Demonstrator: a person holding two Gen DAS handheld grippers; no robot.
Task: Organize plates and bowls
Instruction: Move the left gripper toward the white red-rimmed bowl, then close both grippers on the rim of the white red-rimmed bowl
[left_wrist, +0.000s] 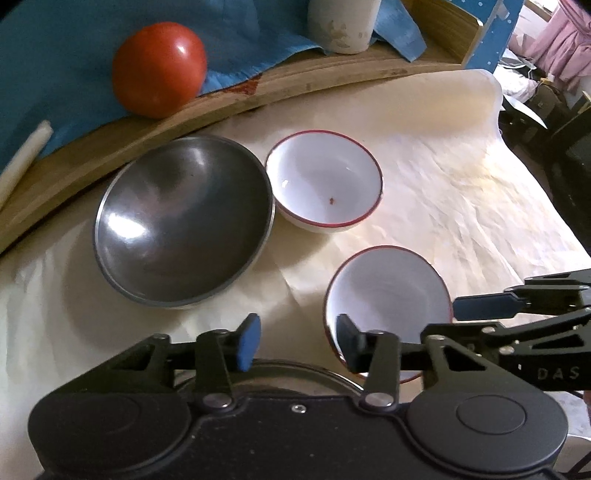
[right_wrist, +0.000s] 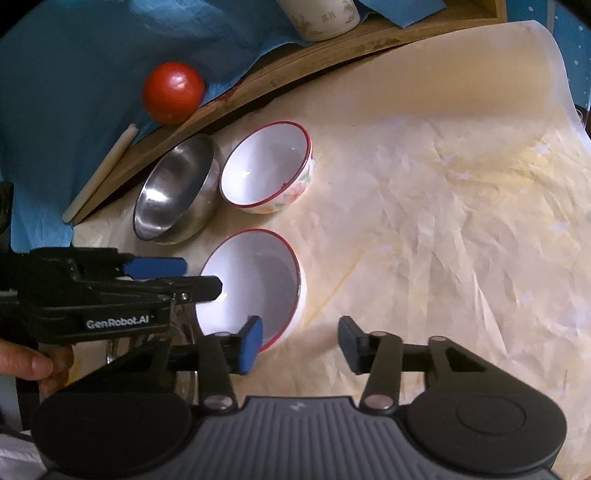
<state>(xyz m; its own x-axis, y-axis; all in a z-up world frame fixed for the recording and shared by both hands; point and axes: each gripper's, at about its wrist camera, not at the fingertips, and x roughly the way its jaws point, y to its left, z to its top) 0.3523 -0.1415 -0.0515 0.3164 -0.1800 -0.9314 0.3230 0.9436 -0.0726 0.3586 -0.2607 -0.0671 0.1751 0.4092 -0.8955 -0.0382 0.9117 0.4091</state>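
**Both grippers straddling the near bowl's rim**

Left wrist view: the left gripper is pointing down over a cream paper-covered table. Its jaws are standing partly apart; the right pad sits inside the near white red-rimmed bowl, the left pad outside it, with no visible pressing on the rim. A dull steel bowl is sitting just beside a second white red-rimmed bowl. A red tomato is resting on blue cloth.

Right wrist view: the right gripper is likewise partly apart across the near bowl's opposite rim, its grip unclear. A person's fingers are holding the left gripper's handle.
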